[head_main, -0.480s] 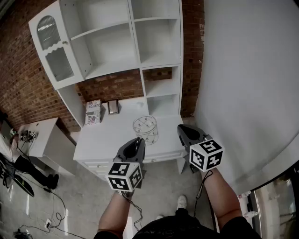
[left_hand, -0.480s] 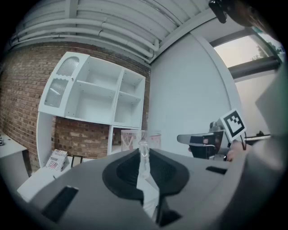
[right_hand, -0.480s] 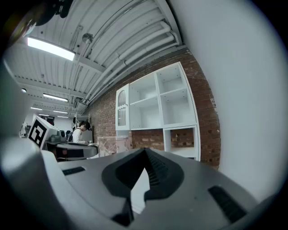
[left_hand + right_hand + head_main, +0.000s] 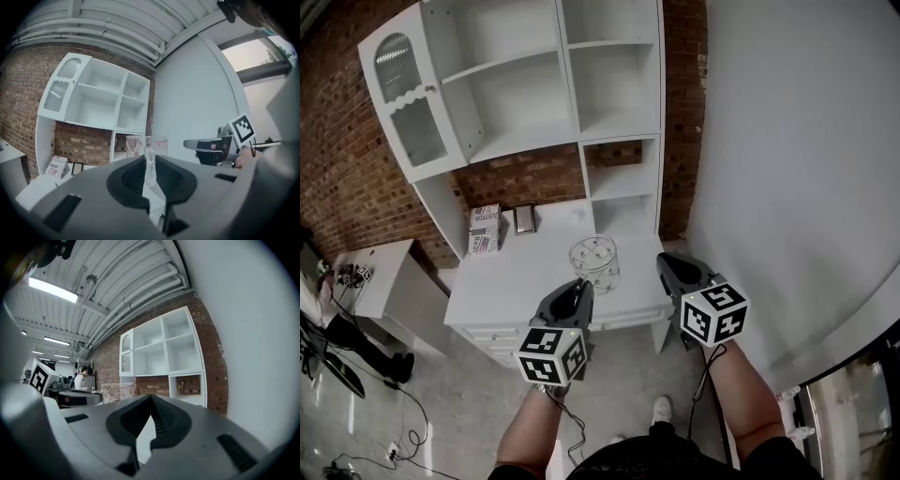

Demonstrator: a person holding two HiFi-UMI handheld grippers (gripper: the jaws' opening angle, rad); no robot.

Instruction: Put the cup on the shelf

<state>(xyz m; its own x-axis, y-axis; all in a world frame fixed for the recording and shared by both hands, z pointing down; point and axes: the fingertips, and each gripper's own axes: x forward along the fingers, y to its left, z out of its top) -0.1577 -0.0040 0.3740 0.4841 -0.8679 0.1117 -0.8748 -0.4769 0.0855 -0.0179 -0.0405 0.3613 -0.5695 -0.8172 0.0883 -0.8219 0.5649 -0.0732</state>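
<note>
**While the left gripper point(image 4: 579, 284) pinches the cup point(image 4: 595, 261), the right gripper point(image 4: 667, 260) is closed on nothing**

Where the left gripper view looks along its own jaws, they stand almost together. Only a narrow slot is left between them, and the clear wall of the cup fills it at the tips. The rest of the cup rises just behind the jaws. In the right gripper view the jaw tips meet and nothing lies between them. This gripper is level and just to the right of the cup, apart from it.

The cup is upright over the front part of the white surface point(image 4: 516, 281), below the shelf unit point(image 4: 581, 94). Whether its base rests on the surface cannot be told.

Count: two grippers, each with one marker cube; one cup, transparent with pale marks; one white shelf unit with open, bare compartments and one glazed door point(image 4: 403, 94) swung open at its left. At the back of the surface, against the brick wall point(image 4: 525, 173), are one printed box point(image 4: 485, 228) and one small picture frame point(image 4: 525, 217).
</note>
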